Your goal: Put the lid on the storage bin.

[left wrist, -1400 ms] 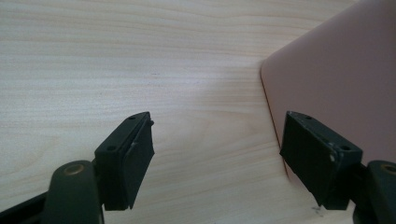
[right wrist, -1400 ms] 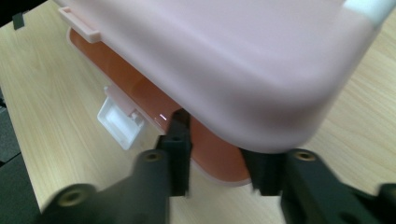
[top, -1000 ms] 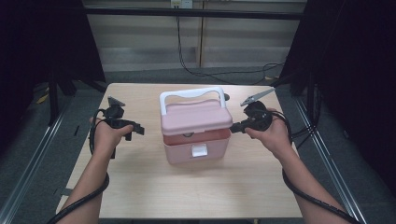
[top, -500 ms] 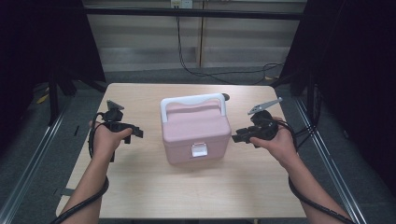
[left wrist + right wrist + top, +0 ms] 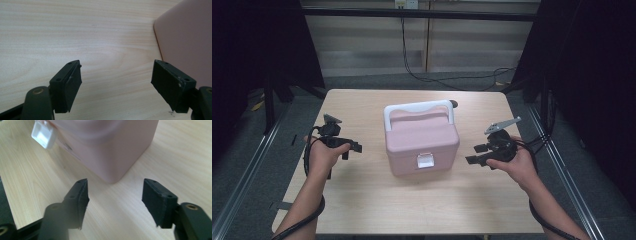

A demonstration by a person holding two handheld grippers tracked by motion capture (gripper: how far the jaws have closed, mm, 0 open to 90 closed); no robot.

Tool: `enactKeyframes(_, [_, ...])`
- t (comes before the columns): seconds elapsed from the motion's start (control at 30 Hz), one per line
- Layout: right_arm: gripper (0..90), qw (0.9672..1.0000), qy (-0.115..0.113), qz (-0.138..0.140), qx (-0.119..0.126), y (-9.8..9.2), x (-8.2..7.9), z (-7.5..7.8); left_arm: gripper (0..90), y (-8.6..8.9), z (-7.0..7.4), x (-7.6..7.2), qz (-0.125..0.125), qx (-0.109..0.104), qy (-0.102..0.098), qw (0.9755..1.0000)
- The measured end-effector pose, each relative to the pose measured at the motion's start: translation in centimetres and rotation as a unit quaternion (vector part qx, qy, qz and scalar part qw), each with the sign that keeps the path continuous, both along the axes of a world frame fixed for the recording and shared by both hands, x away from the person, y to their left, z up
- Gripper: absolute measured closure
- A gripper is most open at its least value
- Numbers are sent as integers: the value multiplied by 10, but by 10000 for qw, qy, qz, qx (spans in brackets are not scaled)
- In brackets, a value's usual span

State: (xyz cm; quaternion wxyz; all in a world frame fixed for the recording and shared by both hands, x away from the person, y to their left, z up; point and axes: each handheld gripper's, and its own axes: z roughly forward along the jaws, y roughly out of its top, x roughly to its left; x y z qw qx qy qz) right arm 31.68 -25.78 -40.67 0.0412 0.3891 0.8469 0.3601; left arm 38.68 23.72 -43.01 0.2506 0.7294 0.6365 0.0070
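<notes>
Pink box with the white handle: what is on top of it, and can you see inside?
On the pink box only its white handle stands over the shut lid. The white latch sits at the front. The lid hides whatever is inside.

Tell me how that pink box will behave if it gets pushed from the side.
The pink box looks like rigid plastic, so it probably won't flex. Its flat base on the smooth wooden table suggests it slides rather than rolls. Being fairly tall, it might tip if pushed near the white handle.

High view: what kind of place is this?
Probably a lab recording booth, not a home. A bare wooden table stands between dark curtains, with cables running across the floor behind it. A person holds the left gripper and right gripper beside a pink box.
</notes>
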Motion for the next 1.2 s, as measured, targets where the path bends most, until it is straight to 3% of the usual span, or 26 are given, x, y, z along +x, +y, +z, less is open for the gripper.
enactKeyframes(0.27, [290, 9999, 106, -99, 31, -8, -13, -36, 228, 5, -18, -10, -95, 160, -63, 9998])
enactKeyframes(0.4, [278, 9999, 49, -138, 23, -11, -17, -48, 224, 7, -24, -13, -100, 219, -102, 9997])
enactKeyframes(0.57, [252, 9999, 52, -139, -84, -11, -25, -71, 214, 5, -33, -20, -204, 344, -217, 9990])
enactKeyframes(0.73, [234, 9997, 41, -145, -190, -9, -29, -83, 210, 5, -39, -24, -331, 447, -324, 9979])
enactKeyframes(0.97, [177, 9992, -332, -38, -220, -11, -33, -93, 202, 9, -49, -33, -338, 450, -572, 9968])
enactKeyframes(1.07, [171, 9989, -407, -56, -238, -13, -34, -95, 187, 10, -53, -38, -470, 503, -728, 9950])
enactKeyframes(1.1, [172, 9982, -555, -45, -213, -14, -36, -97, 186, 11, -54, -41, -539, 519, -855, 9935])
enactKeyframes(1.2, [167, 9975, -672, -53, -201, -14, -38, -100, 164, 9, -57, -44, -602, 535, -999, 9917])
